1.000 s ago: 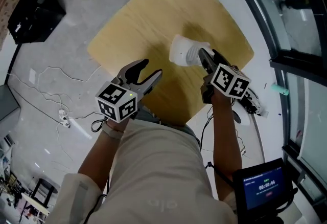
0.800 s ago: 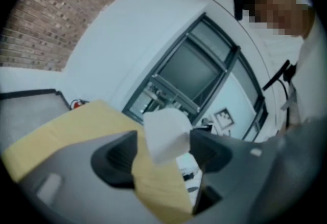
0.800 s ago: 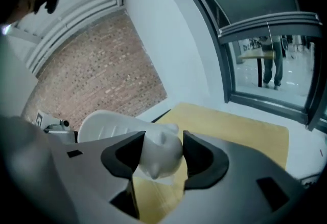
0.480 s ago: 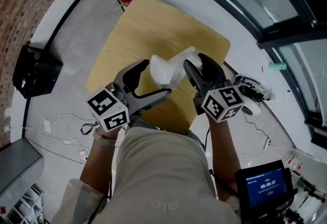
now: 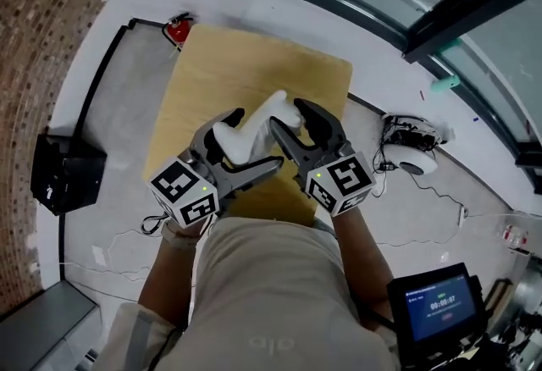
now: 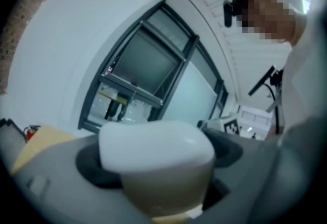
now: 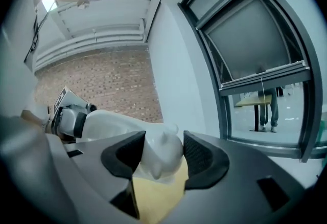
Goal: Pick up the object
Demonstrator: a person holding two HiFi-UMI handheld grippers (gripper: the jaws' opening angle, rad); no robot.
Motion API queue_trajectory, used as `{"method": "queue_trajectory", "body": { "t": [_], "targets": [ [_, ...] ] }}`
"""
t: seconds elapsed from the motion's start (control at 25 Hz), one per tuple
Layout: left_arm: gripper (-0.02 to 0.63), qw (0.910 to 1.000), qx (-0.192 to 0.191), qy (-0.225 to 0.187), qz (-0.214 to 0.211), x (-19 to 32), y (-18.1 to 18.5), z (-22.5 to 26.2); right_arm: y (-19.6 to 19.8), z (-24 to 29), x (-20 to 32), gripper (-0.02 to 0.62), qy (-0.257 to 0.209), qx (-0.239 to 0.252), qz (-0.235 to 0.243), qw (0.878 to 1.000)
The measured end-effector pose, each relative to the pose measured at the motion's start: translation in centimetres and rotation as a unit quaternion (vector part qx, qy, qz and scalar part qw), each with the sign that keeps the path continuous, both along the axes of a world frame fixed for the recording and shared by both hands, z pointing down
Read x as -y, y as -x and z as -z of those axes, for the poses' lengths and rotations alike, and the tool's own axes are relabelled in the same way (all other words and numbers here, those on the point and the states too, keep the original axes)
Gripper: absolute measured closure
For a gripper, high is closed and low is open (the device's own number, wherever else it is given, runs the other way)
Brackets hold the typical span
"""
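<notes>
While your right gripper [image 7: 162, 156] clamps the lifted white object [image 5: 252, 132], your left gripper [image 6: 156, 159], just opening, surrounds it unpressed; pick-up seems done.

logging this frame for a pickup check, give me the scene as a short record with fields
object: white glossy object, held up over the wooden table
right tongs: shut on one end of the white glossy object
left tongs: open, jaws have just been opening, the object's other end sits between them
nearby: red fire extinguisher on the floor at the table's far corner
task state: object looks picked up, carried by the right tongs
</notes>
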State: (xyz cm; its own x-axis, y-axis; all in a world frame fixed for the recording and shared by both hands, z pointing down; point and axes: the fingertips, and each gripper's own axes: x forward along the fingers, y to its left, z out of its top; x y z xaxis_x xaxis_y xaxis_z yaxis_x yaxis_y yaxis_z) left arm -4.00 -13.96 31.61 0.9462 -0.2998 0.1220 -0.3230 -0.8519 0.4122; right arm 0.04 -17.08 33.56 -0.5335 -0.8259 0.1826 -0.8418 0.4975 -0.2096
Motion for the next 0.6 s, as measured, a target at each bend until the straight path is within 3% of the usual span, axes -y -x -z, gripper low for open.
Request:
{"method": "queue_trajectory", "body": {
  "t": [0.12,0.28,0.44,0.6],
  "targets": [
    [0.123,0.9993,0.024,-0.030,0.002,0.0,-0.9,0.3,-0.7,0.3,0.1,0.370,-0.005,-0.011,-0.016,1.000],
    [0.129,0.9901,0.081,-0.114,0.002,-0.3,-2.3,0.7,-1.2,0.4,0.1,0.371,-0.022,-0.090,-0.025,0.995],
    [0.132,0.9844,0.066,-0.163,-0.007,-0.7,-3.0,2.6,-1.1,2.4,0.0,0.376,-0.085,-0.107,-0.007,0.991],
    [0.133,0.9834,0.066,-0.169,-0.011,-0.6,-3.0,2.8,-0.9,2.6,0.0,0.388,-0.080,-0.091,-0.003,0.993]
  ]
}}
